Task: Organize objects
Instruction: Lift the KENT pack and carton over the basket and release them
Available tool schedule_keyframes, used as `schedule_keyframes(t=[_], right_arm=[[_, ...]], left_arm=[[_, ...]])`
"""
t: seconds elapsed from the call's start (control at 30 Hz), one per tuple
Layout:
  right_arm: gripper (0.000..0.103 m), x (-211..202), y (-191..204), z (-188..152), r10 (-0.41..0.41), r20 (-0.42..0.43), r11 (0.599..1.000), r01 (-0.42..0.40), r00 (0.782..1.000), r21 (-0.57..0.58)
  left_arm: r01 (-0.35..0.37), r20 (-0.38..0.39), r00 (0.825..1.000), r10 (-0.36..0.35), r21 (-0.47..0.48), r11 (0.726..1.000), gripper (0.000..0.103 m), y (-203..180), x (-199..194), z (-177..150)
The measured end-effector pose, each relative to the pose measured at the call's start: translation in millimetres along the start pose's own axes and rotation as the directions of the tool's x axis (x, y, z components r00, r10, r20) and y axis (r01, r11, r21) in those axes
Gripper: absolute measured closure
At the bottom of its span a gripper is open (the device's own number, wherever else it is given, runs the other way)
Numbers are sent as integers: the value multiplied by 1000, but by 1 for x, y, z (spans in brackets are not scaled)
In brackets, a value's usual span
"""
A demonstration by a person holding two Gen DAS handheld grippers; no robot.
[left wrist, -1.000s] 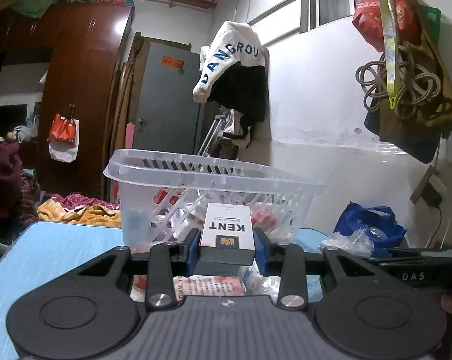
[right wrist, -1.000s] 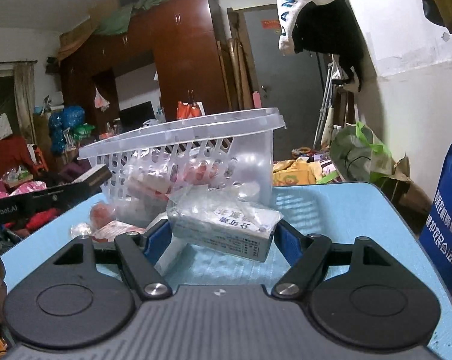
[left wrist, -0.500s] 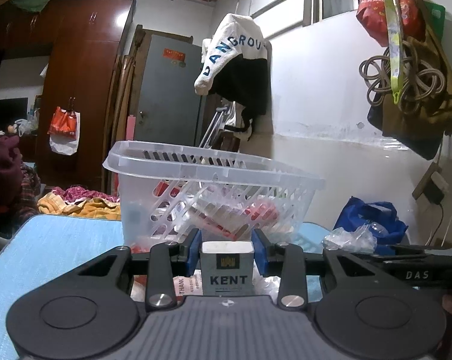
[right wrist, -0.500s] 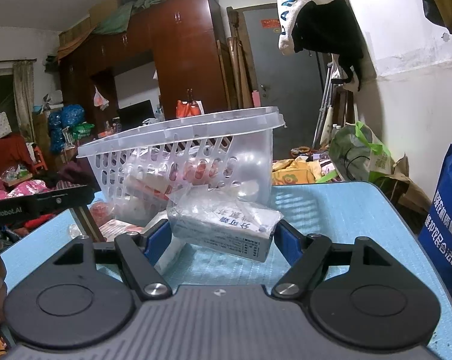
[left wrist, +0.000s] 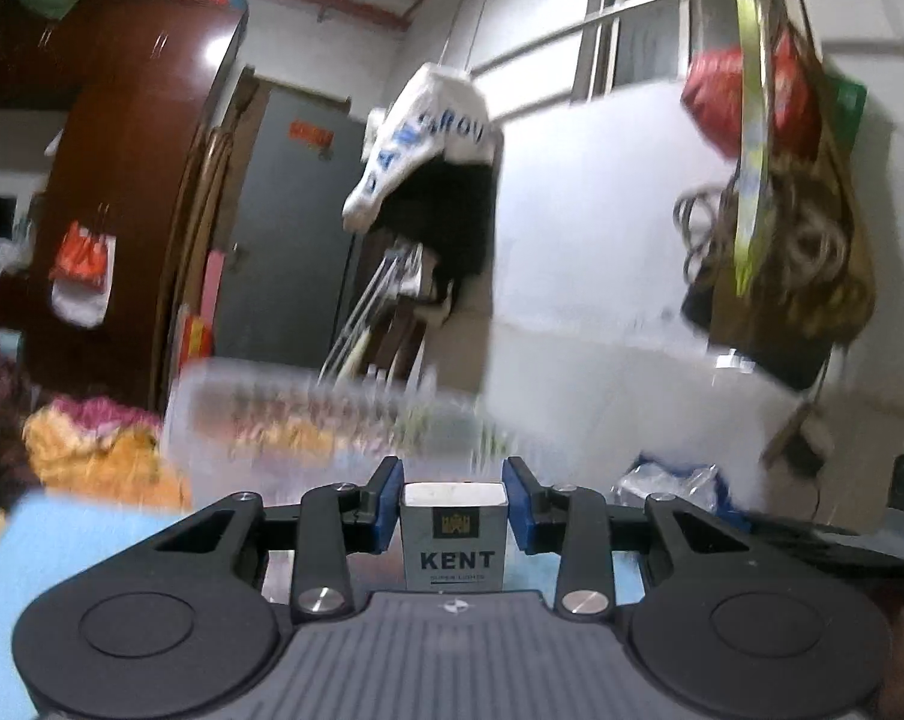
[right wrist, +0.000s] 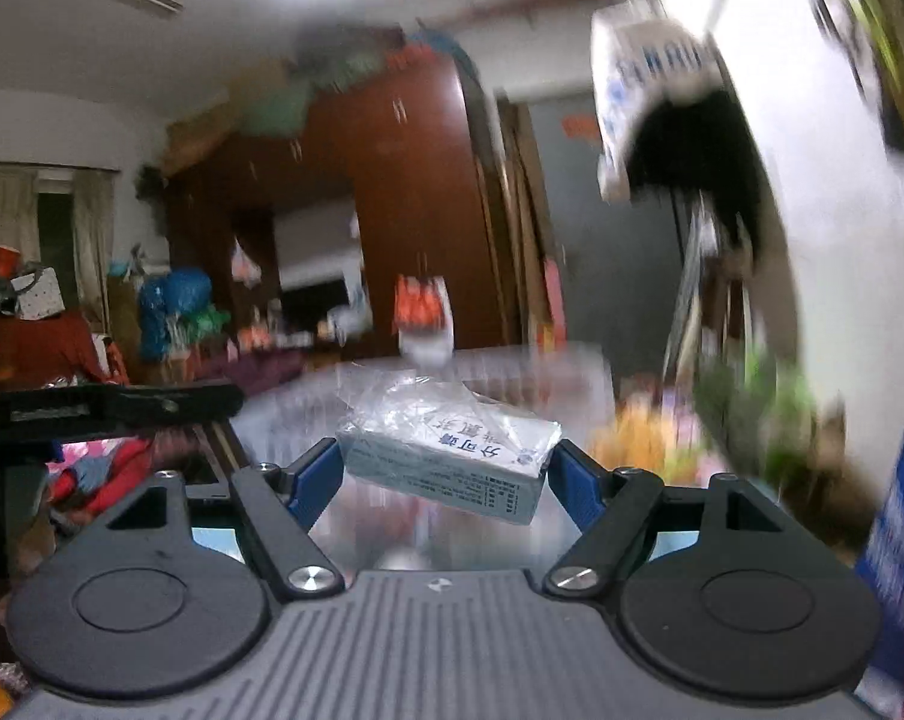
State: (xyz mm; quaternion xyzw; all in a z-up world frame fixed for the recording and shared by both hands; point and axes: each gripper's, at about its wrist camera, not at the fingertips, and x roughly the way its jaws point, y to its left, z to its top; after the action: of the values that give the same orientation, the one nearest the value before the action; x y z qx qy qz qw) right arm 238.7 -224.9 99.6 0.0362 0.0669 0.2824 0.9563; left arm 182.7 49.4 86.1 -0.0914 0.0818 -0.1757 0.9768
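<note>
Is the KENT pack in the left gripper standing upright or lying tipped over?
Upright. The KENT pack stands between the blue pads of the left gripper, its pale top end up and its lettering reading level.

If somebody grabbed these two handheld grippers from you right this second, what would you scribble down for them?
Left gripper: shut on the grey KENT cigarette pack, upright, lifted off the light blue table.
Right gripper: shut on the white plastic-wrapped medicine box, held tilted, also in the air.
Clear slotted plastic basket: just ahead on the table, blurred, already holding some items.
Done: both items picked up.
Left: carry each over the basket rim and release inside. Whether more loose items wait on the table cannot be told from this blur.
</note>
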Motion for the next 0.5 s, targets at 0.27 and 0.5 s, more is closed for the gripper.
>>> schedule_keyframes(t=[0.27,0.5], right_arm=[[21,119,15,57,-88,-153,981,59,984,-182],[0,81,22,38,-43,-141,989,23,989,-143]], left_arm=[[-148,-137,982,133,-103,984,58,41,92,69],[-246,-196,956,218,-129,961,26,73,86,35]])
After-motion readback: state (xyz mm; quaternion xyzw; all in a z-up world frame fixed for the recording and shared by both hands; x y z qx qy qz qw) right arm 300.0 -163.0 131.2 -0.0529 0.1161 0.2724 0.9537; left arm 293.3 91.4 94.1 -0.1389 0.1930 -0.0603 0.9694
